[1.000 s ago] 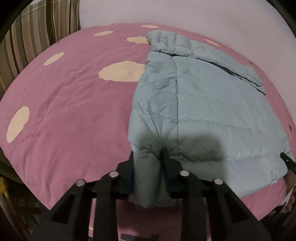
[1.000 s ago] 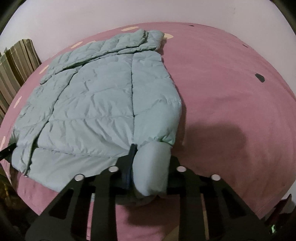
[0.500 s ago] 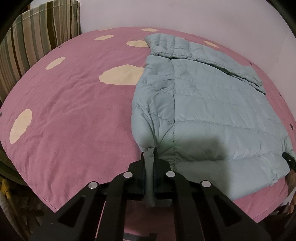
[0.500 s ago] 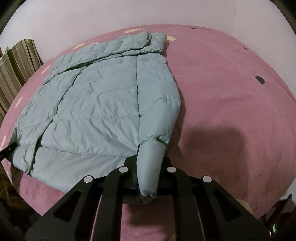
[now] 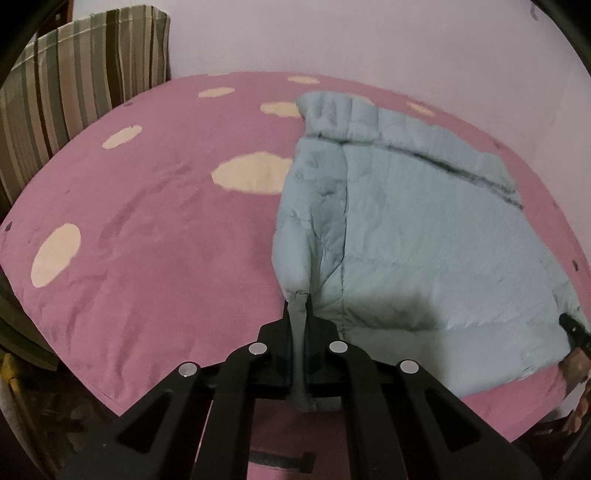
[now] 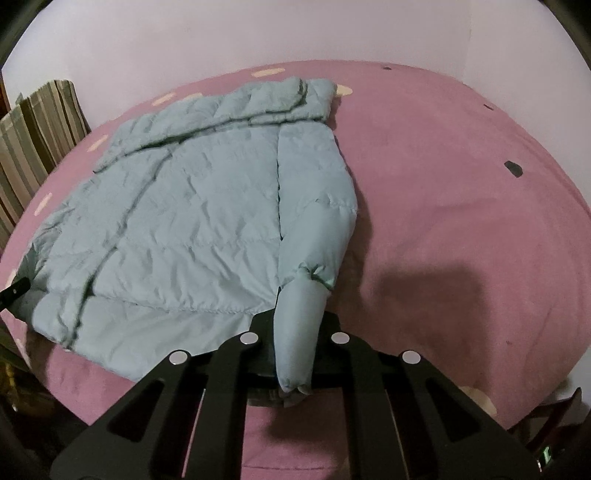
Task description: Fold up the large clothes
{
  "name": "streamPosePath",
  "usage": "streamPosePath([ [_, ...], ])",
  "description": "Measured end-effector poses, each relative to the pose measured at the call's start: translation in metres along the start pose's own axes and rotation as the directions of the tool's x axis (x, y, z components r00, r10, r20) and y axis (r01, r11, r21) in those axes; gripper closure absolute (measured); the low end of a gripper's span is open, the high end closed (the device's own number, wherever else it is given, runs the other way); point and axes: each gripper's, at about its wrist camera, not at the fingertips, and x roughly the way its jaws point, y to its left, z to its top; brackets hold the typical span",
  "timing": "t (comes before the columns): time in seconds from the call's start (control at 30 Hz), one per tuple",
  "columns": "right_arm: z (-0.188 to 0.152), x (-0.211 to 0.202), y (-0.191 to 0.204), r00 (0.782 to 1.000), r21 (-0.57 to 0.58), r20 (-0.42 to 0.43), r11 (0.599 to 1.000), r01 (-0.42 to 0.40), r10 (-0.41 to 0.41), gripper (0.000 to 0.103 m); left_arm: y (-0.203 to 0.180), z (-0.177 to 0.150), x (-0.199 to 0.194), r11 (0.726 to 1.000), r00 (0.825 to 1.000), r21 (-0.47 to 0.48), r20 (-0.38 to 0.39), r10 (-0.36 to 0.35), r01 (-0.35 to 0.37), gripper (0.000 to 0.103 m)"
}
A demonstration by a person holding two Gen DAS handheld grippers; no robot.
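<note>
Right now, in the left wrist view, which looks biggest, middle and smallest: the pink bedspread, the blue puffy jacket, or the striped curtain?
1. pink bedspread
2. blue puffy jacket
3. striped curtain, though the frame cuts it off.

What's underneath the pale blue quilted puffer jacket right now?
The pale blue quilted puffer jacket lies on a pink bedspread with cream spots. Whatever else sits beneath it is covered and cannot be seen.

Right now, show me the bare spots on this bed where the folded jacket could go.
Two free patches on the pink cover: the spotted stretch between the puffer jacket and striped curtain, and the plain stretch beyond its other sleeve, toward the wall. The middle is crowded: the jacket covers it.
</note>
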Motion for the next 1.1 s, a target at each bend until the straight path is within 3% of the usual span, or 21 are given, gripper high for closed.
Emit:
streamPosePath([
  [0.23, 0.034, -0.026, -0.002, 0.994, 0.018, 0.080, 0.997, -0.071, 0.069, 0.097, 0.000, 0.035, -0.024, 0.999, 0.995, -0.021, 0.085, -0.043, 0.045, 0.100],
  [0.53, 0.113, 0.005, 0.006, 0.986, 0.020, 0.148, 0.997, -0.079, 0.075, 0.097, -0.007, 0.114, 0.012, 0.999, 0.990, -0.038, 0.139, -0.028, 0.033, 0.100],
  [0.73, 0.156, 0.066, 0.004, 0.994, 0.053, 0.087, 0.996, -0.070, 0.065, 0.097, -0.014, 0.156, 0.079, 1.000, 0.996, -0.021, 0.083, 0.018, -0.016, 0.100],
  [0.9, 0.164, 0.118, 0.000, 0.998, 0.075, -0.005, 0.995, -0.059, 0.059, 0.096, -0.017, 0.164, 0.130, 0.999, 0.999, -0.012, 0.008, 0.039, -0.039, 0.100],
  [1.1, 0.165, 0.132, -0.003, 0.997, 0.091, -0.025, 0.993, -0.076, 0.078, 0.090, -0.012, 0.164, 0.138, 1.000, 1.000, -0.021, 0.005, -0.005, 0.005, 0.098],
])
